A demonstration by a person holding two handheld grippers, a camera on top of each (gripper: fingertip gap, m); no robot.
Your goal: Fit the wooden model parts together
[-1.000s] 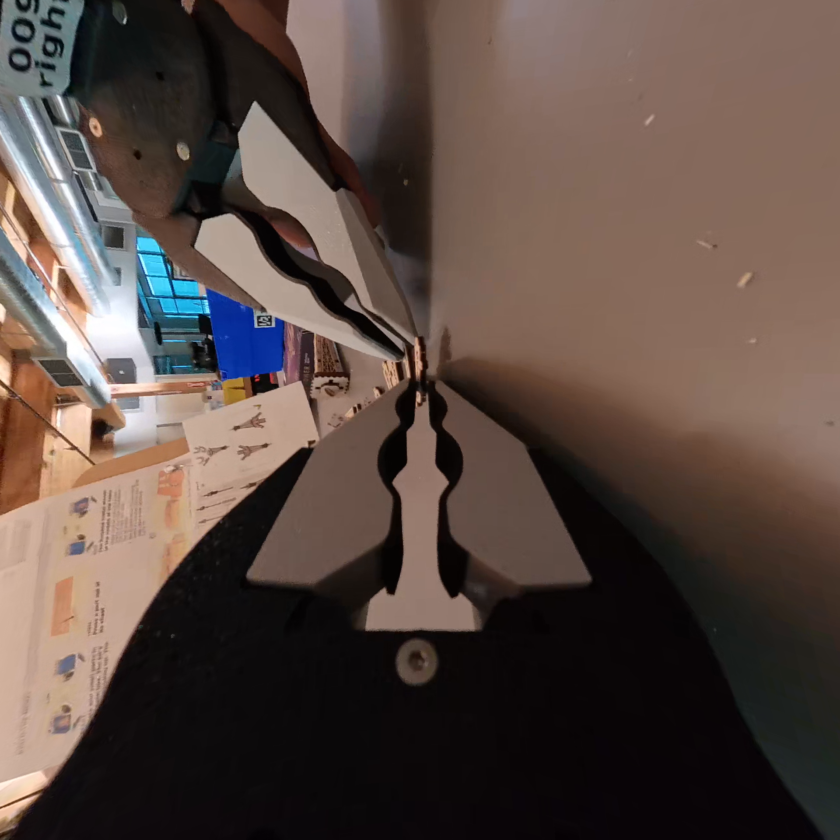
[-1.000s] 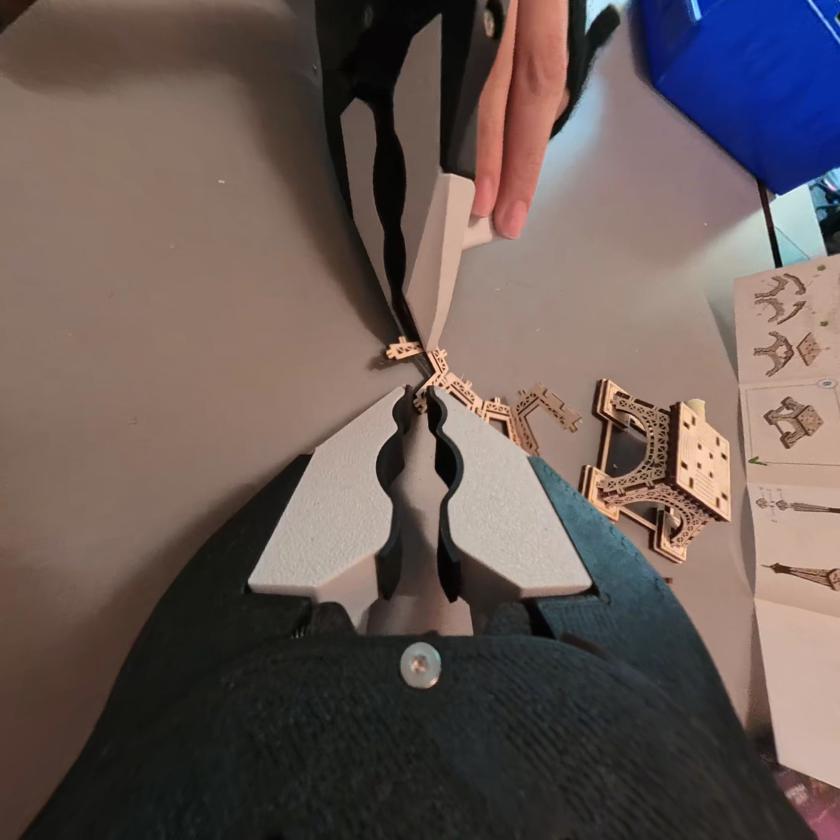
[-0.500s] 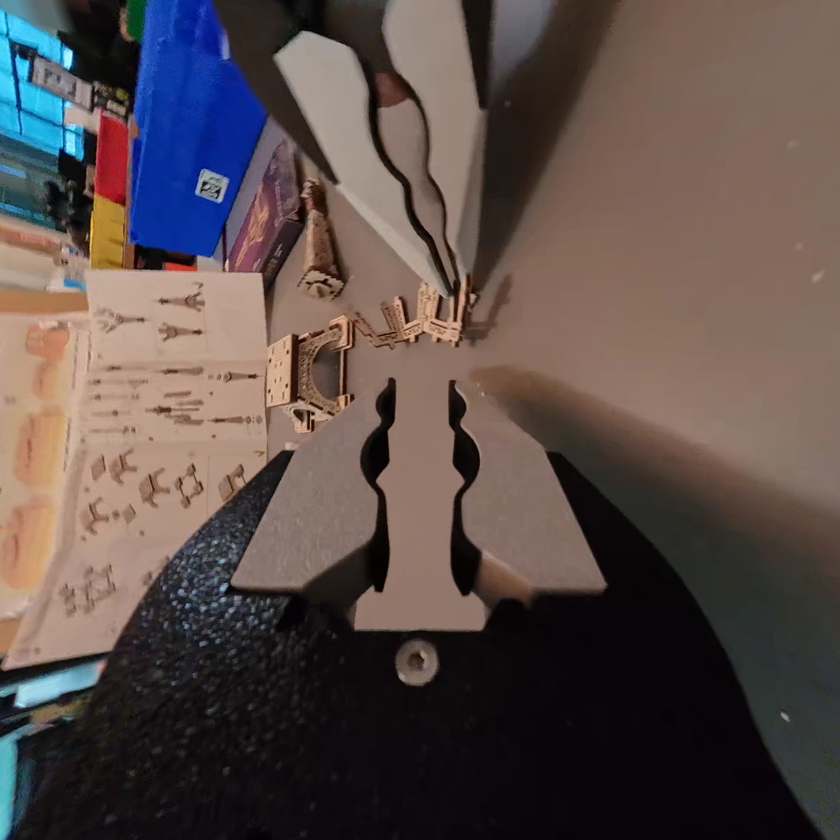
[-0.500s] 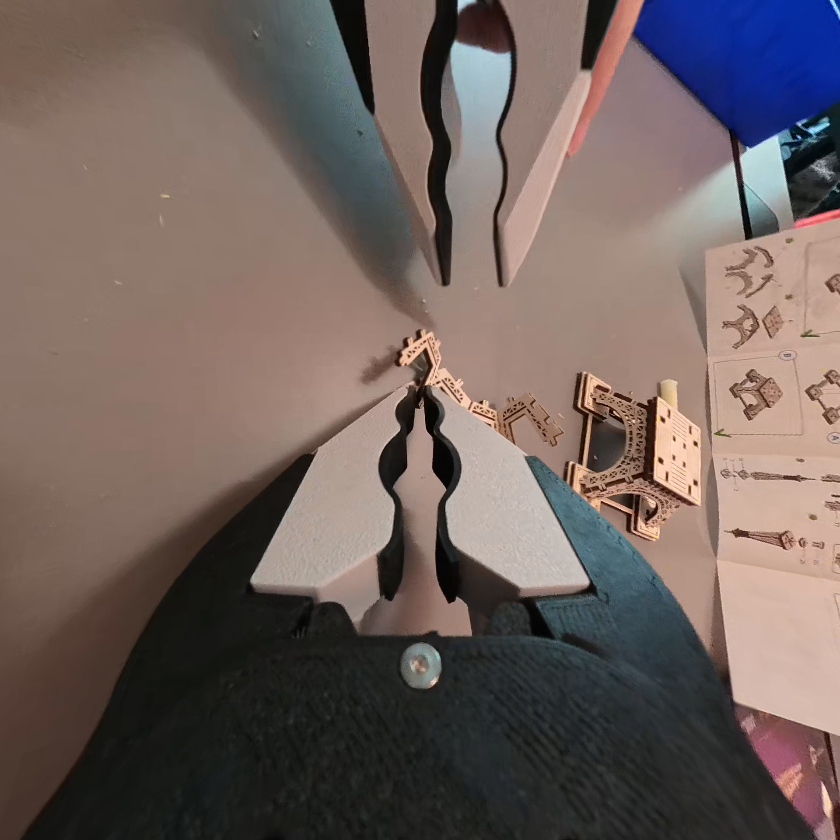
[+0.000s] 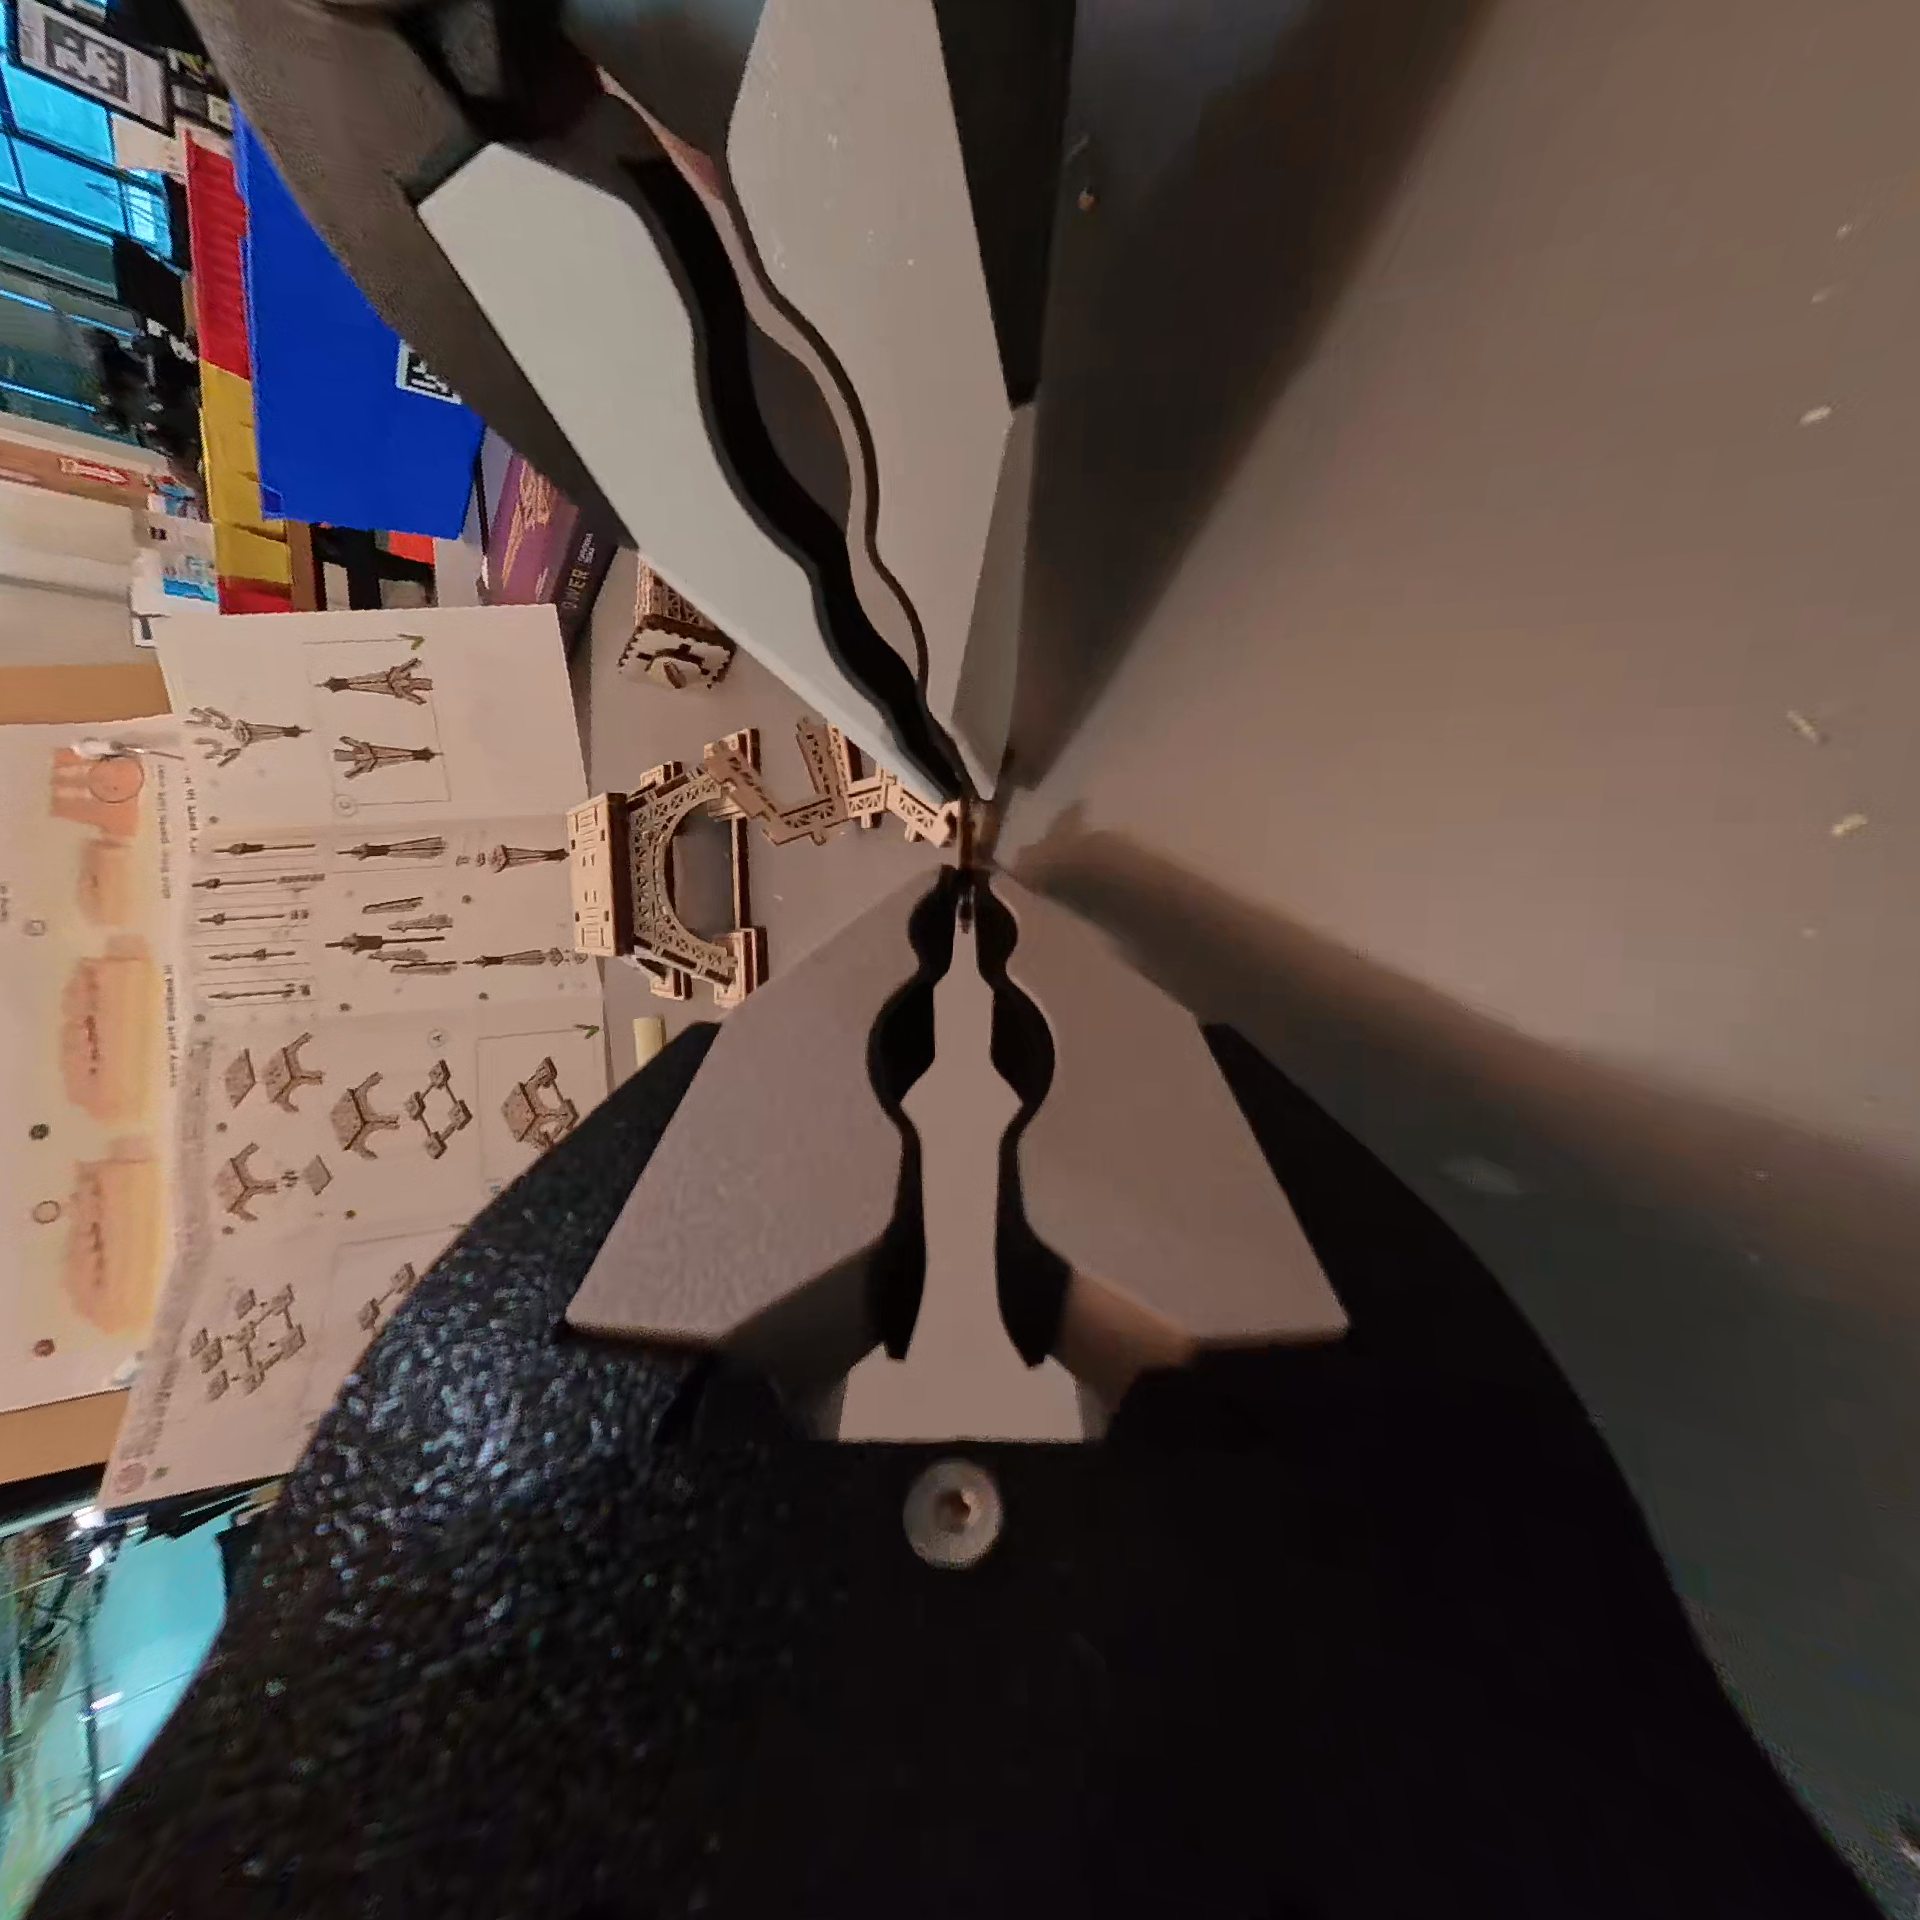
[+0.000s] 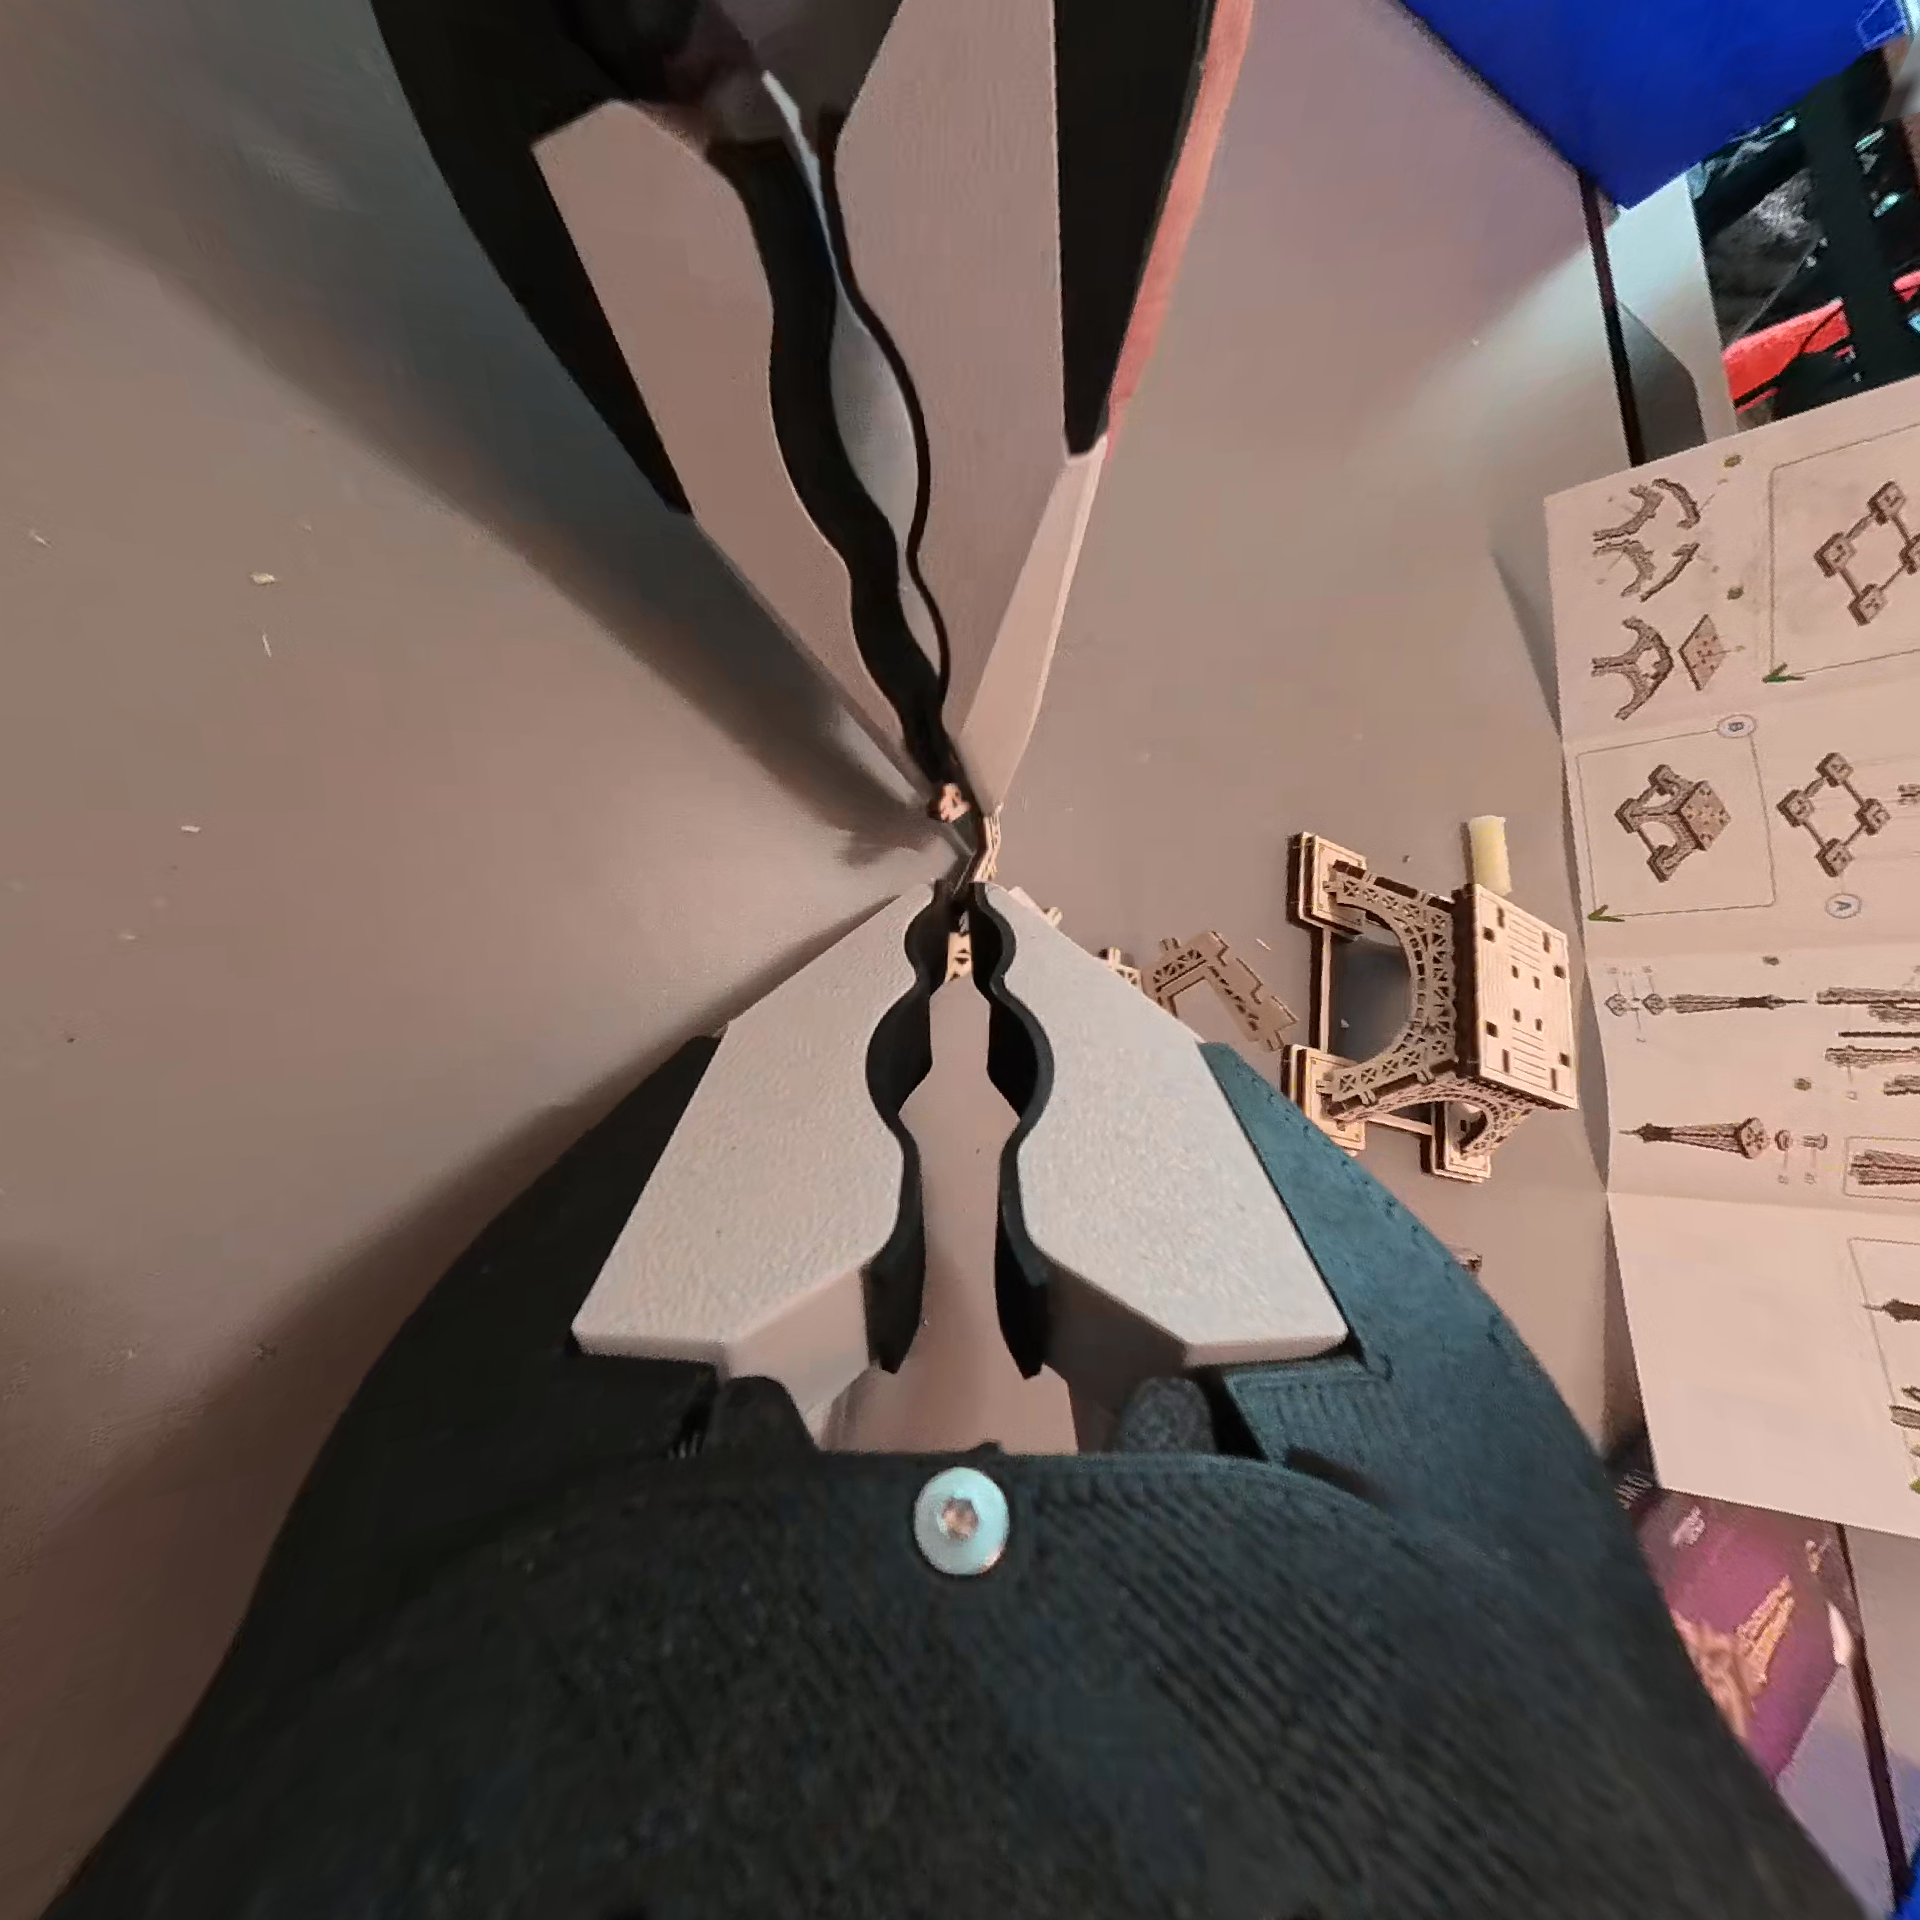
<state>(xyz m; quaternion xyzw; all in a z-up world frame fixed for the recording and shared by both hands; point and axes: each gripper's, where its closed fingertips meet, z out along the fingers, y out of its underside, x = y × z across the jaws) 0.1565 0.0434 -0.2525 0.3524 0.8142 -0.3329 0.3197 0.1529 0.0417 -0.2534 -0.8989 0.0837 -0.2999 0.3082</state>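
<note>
Both my grippers, left (image 5: 964, 902) and right (image 6: 961, 902), pinch one thin wooden strip (image 6: 962, 948) tip-to-tip just above the table (image 6: 312, 831). Risk: misaligned push snaps it.

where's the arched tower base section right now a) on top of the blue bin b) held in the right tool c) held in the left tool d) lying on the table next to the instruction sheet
d: the arched tower base section lies on the table beside the instruction sheet, apart from both tools, which pinch thin wooden pieces tip to tip.
</note>
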